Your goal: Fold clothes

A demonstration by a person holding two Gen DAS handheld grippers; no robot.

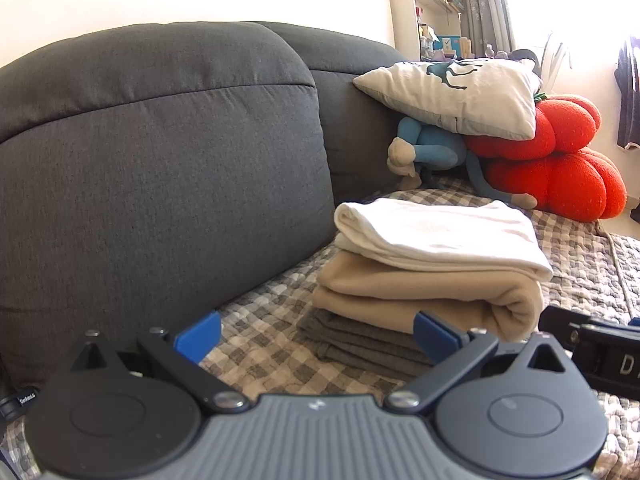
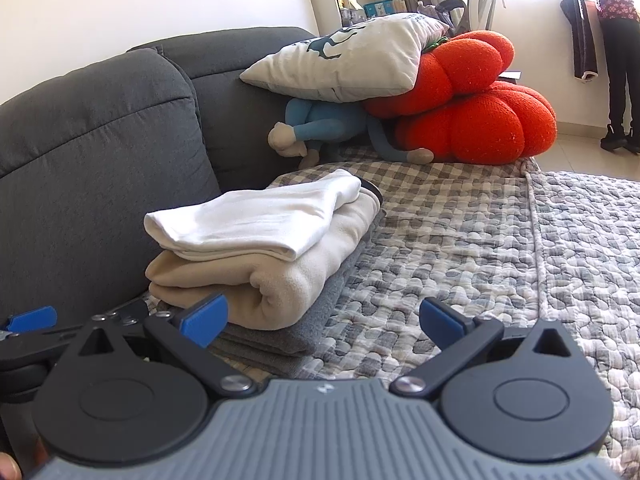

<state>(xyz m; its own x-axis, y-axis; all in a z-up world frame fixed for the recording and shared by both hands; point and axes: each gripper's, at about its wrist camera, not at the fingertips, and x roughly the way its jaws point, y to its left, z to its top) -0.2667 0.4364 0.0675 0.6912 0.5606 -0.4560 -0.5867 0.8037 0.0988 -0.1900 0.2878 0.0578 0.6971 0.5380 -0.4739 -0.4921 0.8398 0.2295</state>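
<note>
Hand-held gripper (image 1: 318, 338) just before folded clothes (image 1: 432, 272)

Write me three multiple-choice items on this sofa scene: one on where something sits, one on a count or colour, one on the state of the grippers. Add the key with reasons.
1. Where does the white folded garment lie?
A. On top of the beige folded garment
B. Under the grey folded garment
C. On the red cushions

2. How many folded garments are in the stack?
A. One
B. Three
C. Five

3. What state are the left gripper and right gripper in?
A. Both shut on cloth
B. Left open, right shut on cloth
C. Both open, holding nothing

Key:
1. A, the white piece rests directly on the beige one, with the grey at the bottom.
2. B, white, beige and grey layers show in both views.
3. C, each gripper's blue fingertips stand wide apart with only the checked cover and the stack seen between them.
</note>
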